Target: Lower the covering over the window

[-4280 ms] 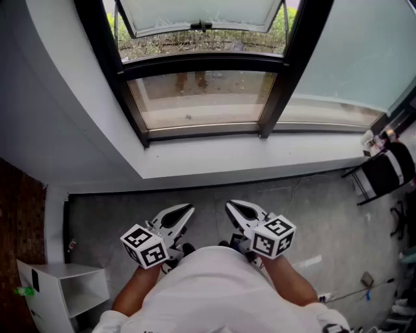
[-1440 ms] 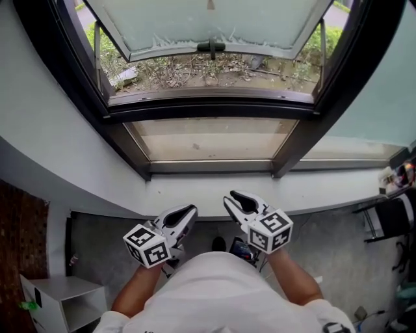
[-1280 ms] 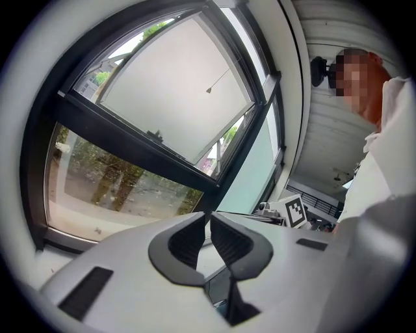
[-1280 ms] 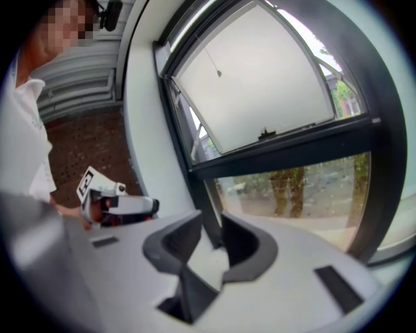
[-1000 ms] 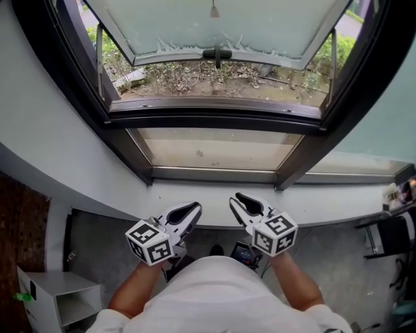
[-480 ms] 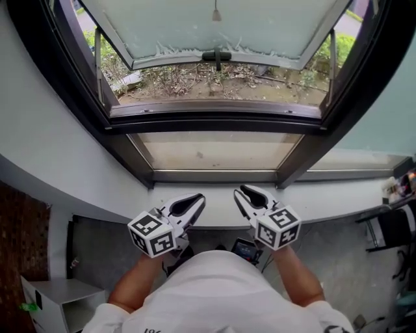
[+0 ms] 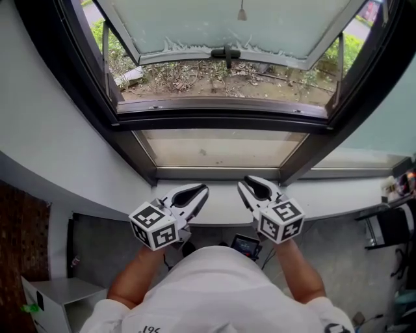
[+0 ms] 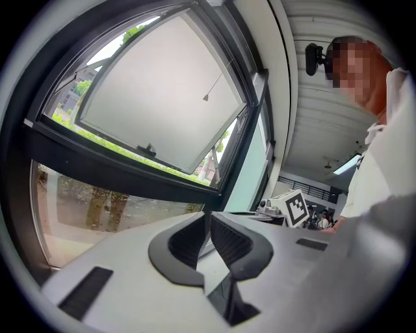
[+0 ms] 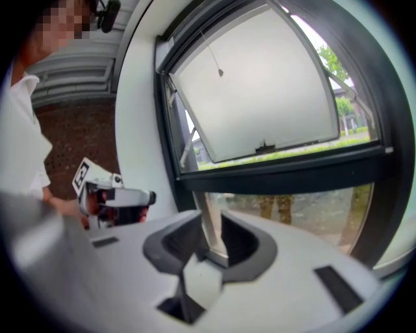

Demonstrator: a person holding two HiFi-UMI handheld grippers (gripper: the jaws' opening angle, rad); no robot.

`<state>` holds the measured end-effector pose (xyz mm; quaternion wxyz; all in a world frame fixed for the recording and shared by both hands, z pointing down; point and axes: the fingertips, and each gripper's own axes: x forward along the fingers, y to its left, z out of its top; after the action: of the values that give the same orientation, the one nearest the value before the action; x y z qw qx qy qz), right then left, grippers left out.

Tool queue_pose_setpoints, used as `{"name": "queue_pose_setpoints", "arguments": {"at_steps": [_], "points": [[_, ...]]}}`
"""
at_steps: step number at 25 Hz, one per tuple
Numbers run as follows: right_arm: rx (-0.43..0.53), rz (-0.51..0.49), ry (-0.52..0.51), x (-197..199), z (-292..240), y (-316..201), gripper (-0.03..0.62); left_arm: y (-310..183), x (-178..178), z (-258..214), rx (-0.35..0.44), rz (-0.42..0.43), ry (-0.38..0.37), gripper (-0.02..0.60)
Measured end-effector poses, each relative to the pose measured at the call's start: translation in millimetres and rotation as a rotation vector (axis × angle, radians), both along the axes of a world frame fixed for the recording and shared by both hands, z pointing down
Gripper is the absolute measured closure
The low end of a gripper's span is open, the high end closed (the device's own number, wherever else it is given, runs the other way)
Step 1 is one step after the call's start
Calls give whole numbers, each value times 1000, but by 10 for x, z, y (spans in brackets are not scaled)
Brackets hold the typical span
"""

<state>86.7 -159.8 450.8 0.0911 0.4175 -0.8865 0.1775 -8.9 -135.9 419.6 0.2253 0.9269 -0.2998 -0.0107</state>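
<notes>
The window [image 7: 221, 123] has a black frame and an awning sash [image 7: 227, 26] swung open outward, with a black handle [image 7: 226, 52]. No covering shows over the glass. A thin pull cord with a small end weight [image 7: 242, 13] hangs in front of the sash, and the same cord [image 8: 205, 97] shows in the left gripper view and the right gripper view [image 9: 220, 72]. My left gripper [image 7: 202, 189] is held over the sill's near edge, shut and empty [image 8: 208, 219]. My right gripper [image 7: 245, 183] is beside it, open with nothing between its jaws [image 9: 211, 222]. Both point at the window, well below the cord.
A white sill [image 7: 338, 195] runs under the window, and grey wall [image 7: 45, 130] flanks it on the left. On the floor are a white shelf unit [image 7: 55, 296] at lower left, a black chair [image 7: 390, 227] at right and a small dark device [image 7: 246, 246] by the person's feet.
The person has come closer to the window. Both grippers have risen and moved forward from over the floor to the sill's edge. Their jaws look unchanged.
</notes>
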Motion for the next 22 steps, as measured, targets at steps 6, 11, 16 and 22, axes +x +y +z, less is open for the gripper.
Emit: {"name": "queue_pose_setpoints", "arguments": {"at_steps": [6, 11, 16, 22], "points": [[22, 5, 15, -107, -86, -68, 493, -59, -131, -56, 18, -7, -7, 543], [52, 8, 35, -124, -182, -110, 493, -80, -167, -123, 38, -10, -9, 545], [101, 5, 54, -162, -364, -186, 493, -138, -191, -218, 71, 0, -27, 545], [142, 3, 66, -179, -562, -285, 493, -245, -238, -339, 102, -8, -38, 543]]}}
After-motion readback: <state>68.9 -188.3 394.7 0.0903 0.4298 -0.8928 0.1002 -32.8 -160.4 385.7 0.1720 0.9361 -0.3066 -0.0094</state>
